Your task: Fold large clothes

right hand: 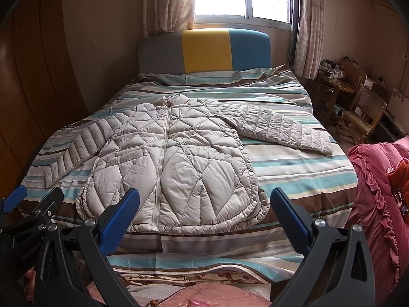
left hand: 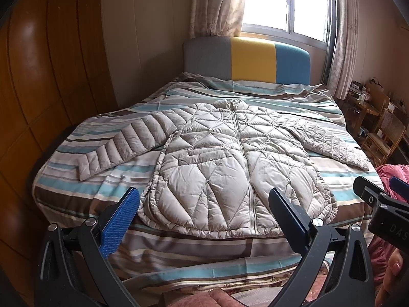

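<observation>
A light grey quilted puffer jacket (left hand: 230,163) (right hand: 176,158) lies flat and zipped on the striped bed cover (left hand: 255,250) (right hand: 294,168), collar toward the headboard, both sleeves spread outward. My left gripper (left hand: 204,199) hovers open at the foot of the bed, just short of the jacket's hem, nothing between its blue-padded fingers. My right gripper (right hand: 204,202) is likewise open and empty, held near the hem's right half. Each gripper shows at the other view's edge: the right one (left hand: 378,197), the left one (right hand: 33,204).
A wooden wardrobe (left hand: 38,102) lines the left side. A grey, yellow and blue headboard (left hand: 253,58) stands under a bright window. A wooden table and wicker chair (right hand: 363,115) stand at the right. A pink ruffled bundle (right hand: 378,192) sits beside the bed's right corner.
</observation>
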